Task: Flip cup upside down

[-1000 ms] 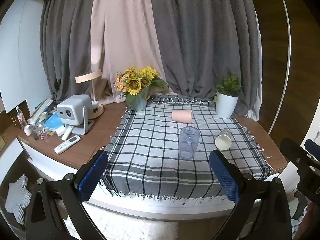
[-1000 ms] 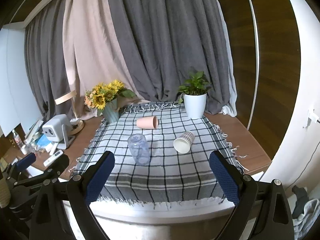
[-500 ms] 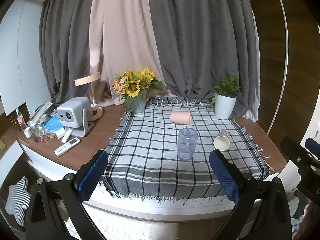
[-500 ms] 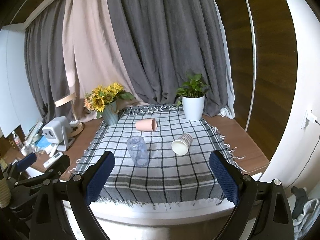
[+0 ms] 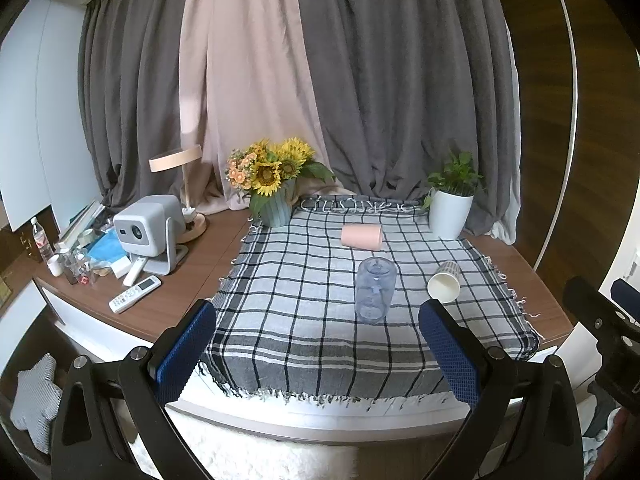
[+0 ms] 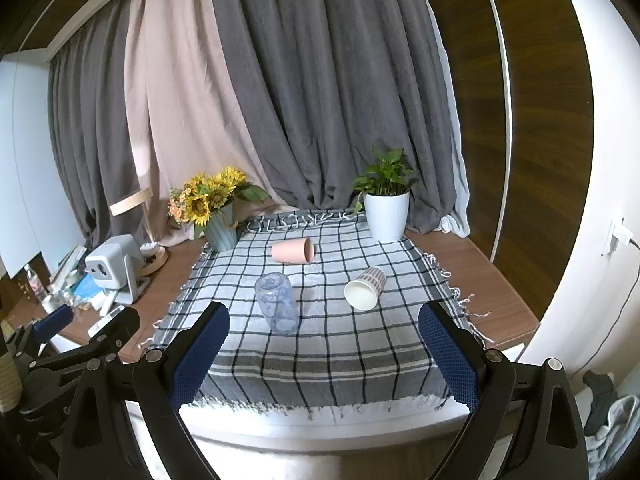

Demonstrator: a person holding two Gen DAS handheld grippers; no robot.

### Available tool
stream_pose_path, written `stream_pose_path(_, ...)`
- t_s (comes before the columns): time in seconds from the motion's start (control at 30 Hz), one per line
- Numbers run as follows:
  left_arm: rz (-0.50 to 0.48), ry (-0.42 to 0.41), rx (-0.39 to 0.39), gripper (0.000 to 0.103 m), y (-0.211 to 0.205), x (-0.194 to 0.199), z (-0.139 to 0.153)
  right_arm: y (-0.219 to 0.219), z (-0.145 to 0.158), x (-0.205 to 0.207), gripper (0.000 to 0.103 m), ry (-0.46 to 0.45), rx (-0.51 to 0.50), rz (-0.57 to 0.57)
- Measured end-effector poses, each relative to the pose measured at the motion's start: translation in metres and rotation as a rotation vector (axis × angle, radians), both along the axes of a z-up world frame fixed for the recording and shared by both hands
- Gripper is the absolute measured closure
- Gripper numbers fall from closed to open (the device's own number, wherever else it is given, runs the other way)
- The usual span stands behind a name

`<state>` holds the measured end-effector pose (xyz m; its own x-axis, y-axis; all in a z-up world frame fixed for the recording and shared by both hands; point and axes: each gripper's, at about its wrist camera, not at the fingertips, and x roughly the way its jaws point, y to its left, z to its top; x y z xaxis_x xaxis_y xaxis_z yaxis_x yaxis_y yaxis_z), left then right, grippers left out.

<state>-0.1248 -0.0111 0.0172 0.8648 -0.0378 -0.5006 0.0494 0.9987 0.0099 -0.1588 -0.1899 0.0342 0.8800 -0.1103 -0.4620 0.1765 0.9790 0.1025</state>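
Cups lie on their sides across the checked cloth [image 5: 304,292] that covers the table [image 5: 192,280]: we see a clear plastic cup [image 5: 375,290] in the middle, a pink cup [image 5: 361,237] farther back, and a white paper cup [image 5: 445,282] to the right with its mouth turned toward us. None touches another. We hold our left gripper [image 5: 318,356] spread wide and carrying nothing, short of the near edge of the cloth. Our right gripper [image 6: 324,356] is likewise wide apart and bare, also short of that edge, with the clear plastic cup well ahead of it. Sunflowers in a vase [image 5: 276,184] and a potted plant [image 5: 452,204] stand at the back corners; a projector [image 5: 146,228] and remote [image 5: 135,299] sit at left.
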Motion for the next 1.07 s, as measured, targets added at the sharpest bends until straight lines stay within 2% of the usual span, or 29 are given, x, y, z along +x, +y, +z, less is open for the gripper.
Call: stream_pose_path(1.07,-0.012,0.009,0.008,0.000,-0.0031,-0.0014,-0.0030,-0.0012,-0.0004,-0.0024,0.007,0.001,0.005,-0.005)
